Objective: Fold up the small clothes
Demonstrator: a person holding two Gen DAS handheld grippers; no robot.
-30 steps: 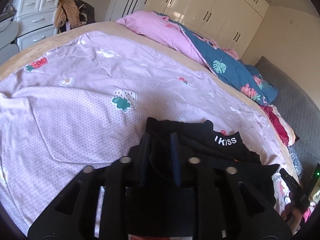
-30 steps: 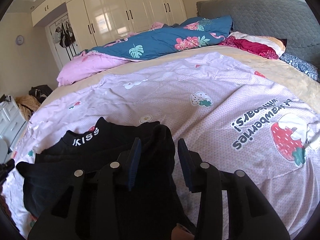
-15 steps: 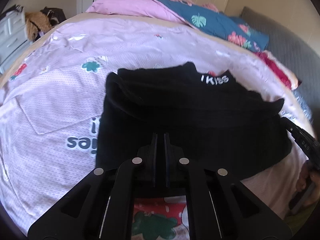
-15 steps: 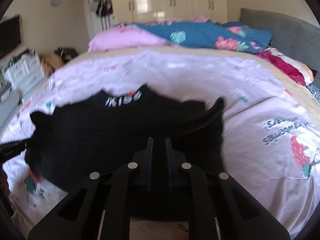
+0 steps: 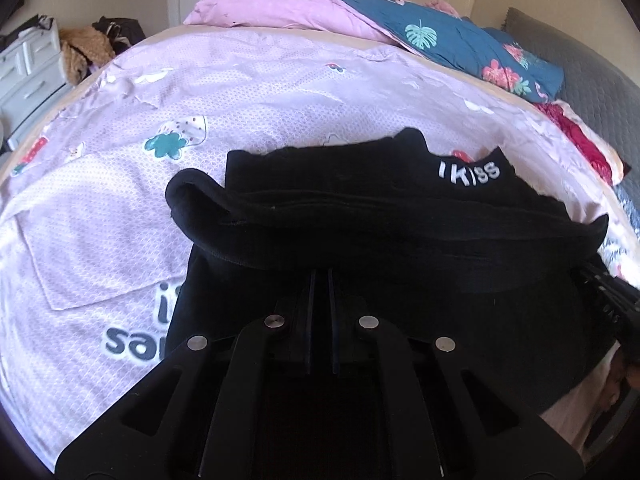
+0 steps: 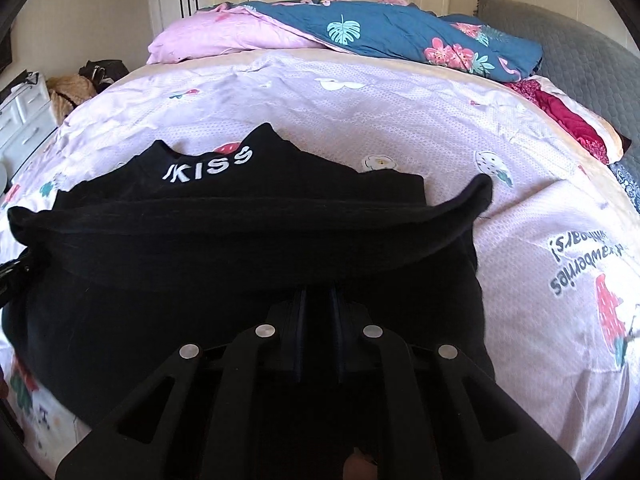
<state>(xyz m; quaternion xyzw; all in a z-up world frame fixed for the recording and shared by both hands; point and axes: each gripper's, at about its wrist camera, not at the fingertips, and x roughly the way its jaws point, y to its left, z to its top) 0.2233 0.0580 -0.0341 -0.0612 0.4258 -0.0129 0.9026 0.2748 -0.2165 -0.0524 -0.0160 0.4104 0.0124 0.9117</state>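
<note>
A black garment [image 5: 352, 176] with white "KISS" lettering [image 5: 468, 170] lies spread on the pink strawberry bedsheet [image 5: 260, 92]. Its near edge is lifted into a taut band [image 5: 360, 232] stretched between both grippers. My left gripper [image 5: 320, 274] is shut on that edge, its fingertips buried in the fabric. In the right wrist view the same garment [image 6: 288, 184] lies ahead, and my right gripper [image 6: 318, 290] is shut on the raised band [image 6: 280, 248]. Each gripper shows at the other view's edge: the right gripper [image 5: 612, 296] and the left gripper [image 6: 12, 272].
A folded blue floral and pink duvet [image 5: 440, 36] lies across the far side of the bed. A grey headboard [image 5: 592, 80] stands at the right, with red bedding [image 5: 580, 140] beside it. White drawers [image 5: 28, 68] and a clothes pile [image 5: 84, 48] stand left; wardrobes line the far wall.
Both grippers' jaws, open around bunched black fabric a second ago, have shut on it. Both hands drew back and down, and the garment now lies spread out with its near edge stretched between them.
</note>
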